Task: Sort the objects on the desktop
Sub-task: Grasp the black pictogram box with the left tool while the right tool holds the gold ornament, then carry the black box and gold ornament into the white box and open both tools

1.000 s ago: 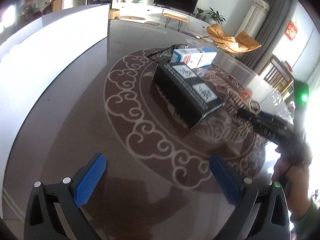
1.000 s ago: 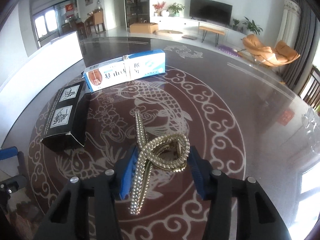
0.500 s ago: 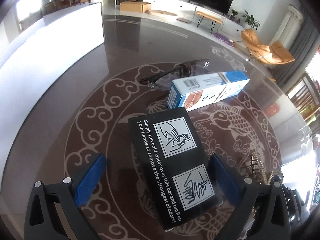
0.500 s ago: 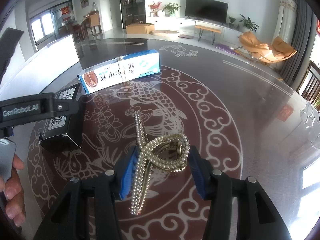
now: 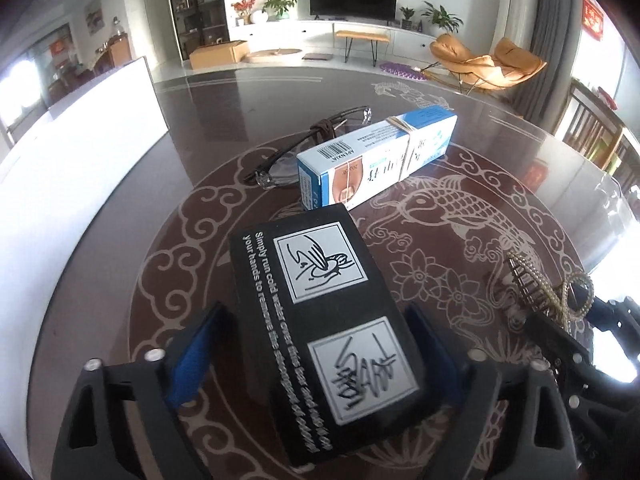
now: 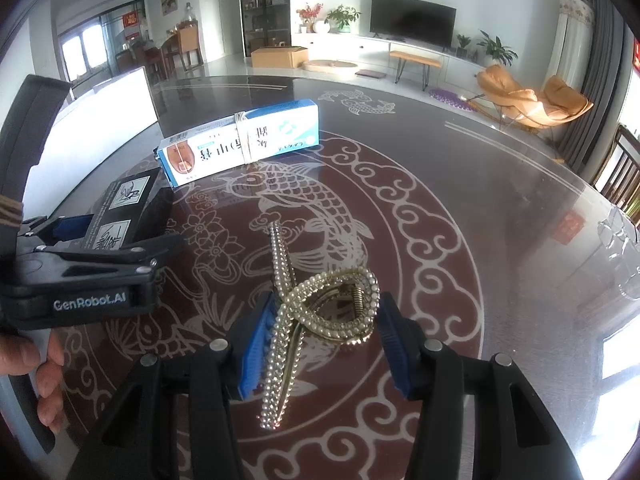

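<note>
A black box with white pictograms [image 5: 328,320] lies on the dark patterned table, and my left gripper [image 5: 316,356] is open around its near end, one blue pad on each side. The box also shows in the right wrist view [image 6: 124,212]. My right gripper [image 6: 324,340] is shut on a gold rhinestone hair claw [image 6: 320,304], which also shows in the left wrist view [image 5: 552,292]. A blue and white carton [image 5: 376,160] bound with a rubber band lies beyond the black box, also visible in the right wrist view [image 6: 240,144]. Glasses [image 5: 304,148] lie behind the carton.
A white board [image 5: 76,148] stands along the table's left edge. The round table [image 6: 500,184] has a carp and cloud pattern. A clear glass item [image 6: 620,236] sits at the far right edge. Chairs and a TV stand lie beyond.
My left gripper has moved forward over the black box, so its pads now flank the box's near end. The right gripper stays shut on the hair claw, hardly moved.
</note>
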`<state>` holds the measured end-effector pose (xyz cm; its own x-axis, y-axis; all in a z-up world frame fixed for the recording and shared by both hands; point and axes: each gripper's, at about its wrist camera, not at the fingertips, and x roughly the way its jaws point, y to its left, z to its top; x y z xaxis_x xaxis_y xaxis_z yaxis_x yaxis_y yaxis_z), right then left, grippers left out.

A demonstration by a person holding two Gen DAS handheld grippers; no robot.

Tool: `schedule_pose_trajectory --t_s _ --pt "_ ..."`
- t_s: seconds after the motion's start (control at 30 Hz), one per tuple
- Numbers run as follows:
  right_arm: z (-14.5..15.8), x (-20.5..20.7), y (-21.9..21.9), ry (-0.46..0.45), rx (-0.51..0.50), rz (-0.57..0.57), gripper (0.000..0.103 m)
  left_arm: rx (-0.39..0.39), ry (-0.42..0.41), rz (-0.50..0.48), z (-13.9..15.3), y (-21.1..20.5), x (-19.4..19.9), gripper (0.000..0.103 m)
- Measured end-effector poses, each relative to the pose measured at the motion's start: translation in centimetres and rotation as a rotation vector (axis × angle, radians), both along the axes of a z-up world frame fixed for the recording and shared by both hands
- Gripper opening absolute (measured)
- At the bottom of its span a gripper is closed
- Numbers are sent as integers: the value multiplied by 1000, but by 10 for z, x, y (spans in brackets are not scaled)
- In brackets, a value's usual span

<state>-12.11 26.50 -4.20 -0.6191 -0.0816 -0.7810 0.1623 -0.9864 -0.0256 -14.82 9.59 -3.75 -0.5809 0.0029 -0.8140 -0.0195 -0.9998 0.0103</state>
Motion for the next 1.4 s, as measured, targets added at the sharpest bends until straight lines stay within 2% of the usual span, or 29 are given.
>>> schedule_pose_trajectory --t_s 0.07,0.37,0.5,0.53,0.7,0.83,0.9,0.93,0.97,1.0,1.13,1.2,1.23,1.27,1.3,1.4 --pt "0 1 -1 4 12 0 51 2 6 -8 2 -5 7 58" --pt "0 4 -8 29 52 1 50 -7 21 -41 5 -21 40 58" --pt "13 17 -5 113 -9 41 42 17 58 -57 17 -41 66 58" --pt "16 20 -4 132 -27 47 37 24 72 -57 23 -50 75 58" --pt "22 35 -6 97 -166 43 22 65 126 -34 46 -97 111 58" --pt "28 36 -31 58 -108 87 20 105 128 -12 57 -125 133 58" --pt "27 35 -36 44 -52 65 28 123 136 -2 61 -132 142 58" --pt "26 36 -37 42 -28 51 57 131 139 -1 62 -134 144 58" --pt "26 37 -38 44 -15 38 95 140 143 0 62 -135 147 58" --pt "27 38 -40 61 -7 19 103 148 144 0 62 -135 149 58" --pt "18 28 -54 36 -51 -19 103 164 131 -9 55 -129 149 58" --pt "2 18 -63 -31 9 -81 97 165 123 -13 52 -129 151 58" --pt "-4 16 -64 -59 15 -90 73 162 121 -15 51 -130 153 58" --pt "-2 19 -66 -19 57 -100 54 160 122 -16 50 -131 155 58" --pt "0 21 -65 -1 53 -84 45 159 123 -18 50 -133 157 58" --pt "8 28 -60 28 26 -60 43 168 125 -14 51 -139 162 58"
